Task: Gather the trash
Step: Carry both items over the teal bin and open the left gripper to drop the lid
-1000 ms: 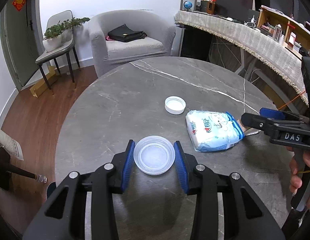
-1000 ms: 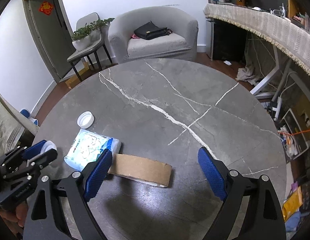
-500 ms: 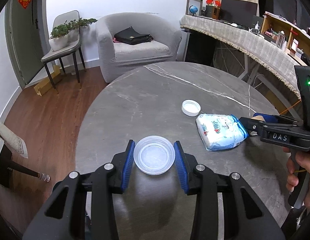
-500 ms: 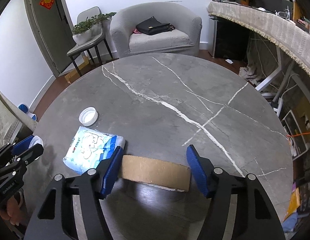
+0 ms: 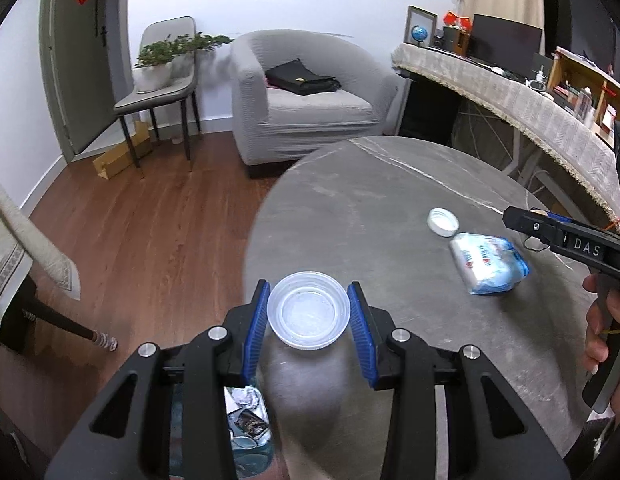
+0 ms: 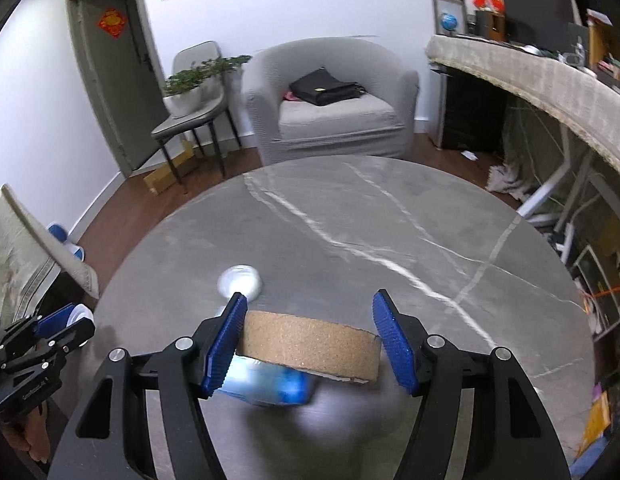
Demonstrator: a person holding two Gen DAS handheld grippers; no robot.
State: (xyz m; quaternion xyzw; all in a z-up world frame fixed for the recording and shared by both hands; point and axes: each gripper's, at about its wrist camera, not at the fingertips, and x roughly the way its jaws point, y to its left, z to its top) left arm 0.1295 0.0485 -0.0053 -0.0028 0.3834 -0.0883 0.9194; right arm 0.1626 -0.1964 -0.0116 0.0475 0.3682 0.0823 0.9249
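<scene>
Left gripper [image 5: 309,316]: jaws pinching clear plastic lid [image 5: 309,315] at both sides, held over near edge of round grey table [image 5: 370,200]. Right gripper [image 6: 310,338]: jaws closed on ends of cardboard strip [image 6: 310,344], lifted above blue-white tissue pack [image 5: 488,263]. White bottle cap [image 5: 443,221] on table, just beside pack.

Left black plastic two-finger gripper [image 5: 309,332] has ribbed blue pads [image 5: 257,334] and round silver screws on angular, cut-out arms. Right black gripper [image 6: 310,342] matches it, with white "DAS" lettering on its side in the left wrist view. A bare-skinned hand [image 5: 604,320] wraps its handle.
</scene>
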